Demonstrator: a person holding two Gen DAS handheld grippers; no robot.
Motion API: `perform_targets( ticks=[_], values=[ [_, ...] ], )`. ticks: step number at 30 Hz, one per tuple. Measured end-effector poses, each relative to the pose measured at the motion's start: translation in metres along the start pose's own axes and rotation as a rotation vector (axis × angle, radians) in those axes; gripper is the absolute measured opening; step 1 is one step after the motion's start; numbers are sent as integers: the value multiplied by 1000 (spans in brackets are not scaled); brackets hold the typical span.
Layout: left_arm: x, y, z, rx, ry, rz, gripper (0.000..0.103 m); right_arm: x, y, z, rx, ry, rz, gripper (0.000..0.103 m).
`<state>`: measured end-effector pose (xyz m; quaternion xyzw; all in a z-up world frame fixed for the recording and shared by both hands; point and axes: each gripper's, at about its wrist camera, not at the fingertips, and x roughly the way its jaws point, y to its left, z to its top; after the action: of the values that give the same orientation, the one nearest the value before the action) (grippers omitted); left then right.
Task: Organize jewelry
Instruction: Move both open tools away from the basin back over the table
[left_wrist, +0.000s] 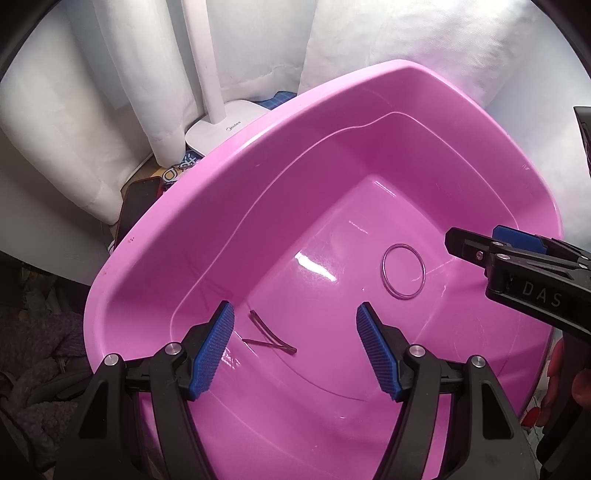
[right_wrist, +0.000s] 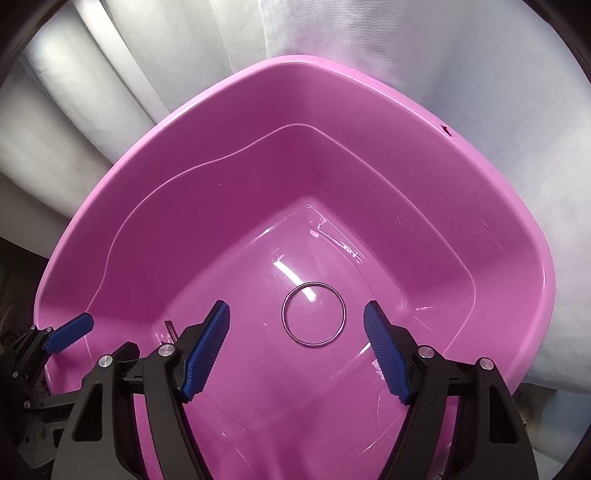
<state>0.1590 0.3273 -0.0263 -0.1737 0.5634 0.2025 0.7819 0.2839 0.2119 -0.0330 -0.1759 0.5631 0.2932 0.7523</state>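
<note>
A pink plastic basin (left_wrist: 229, 177) fills both views. On its floor lies a thin bent hair clip (left_wrist: 271, 334), right below my left gripper (left_wrist: 295, 317), whose blue pads stand open above it without touching. A thin metal bangle (left_wrist: 403, 270) lies flat further right on the basin floor. In the right wrist view the bangle (right_wrist: 314, 314) rests between and just beyond the spread fingers of my right gripper (right_wrist: 297, 314), which is open with nothing in it. A tip of the clip (right_wrist: 169, 326) shows behind the right gripper's left finger. The right gripper (left_wrist: 476, 243) enters the left view from the right.
White fabric and cushions (left_wrist: 406, 40) surround the basin. A white lamp base (left_wrist: 225, 125) and a dark phone (left_wrist: 136, 199) sit beyond the basin's left rim. Dark knitted cloth (left_wrist: 33, 354) lies at lower left. The left gripper's blue pad (right_wrist: 70, 332) shows at the basin's left wall.
</note>
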Motion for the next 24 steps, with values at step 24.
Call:
perform_targets(
  ticks=[24],
  values=[
    [-45, 5, -22, -4, -107, 31, 68, -41, 4, -30, 41, -124, 21, 72]
  ],
)
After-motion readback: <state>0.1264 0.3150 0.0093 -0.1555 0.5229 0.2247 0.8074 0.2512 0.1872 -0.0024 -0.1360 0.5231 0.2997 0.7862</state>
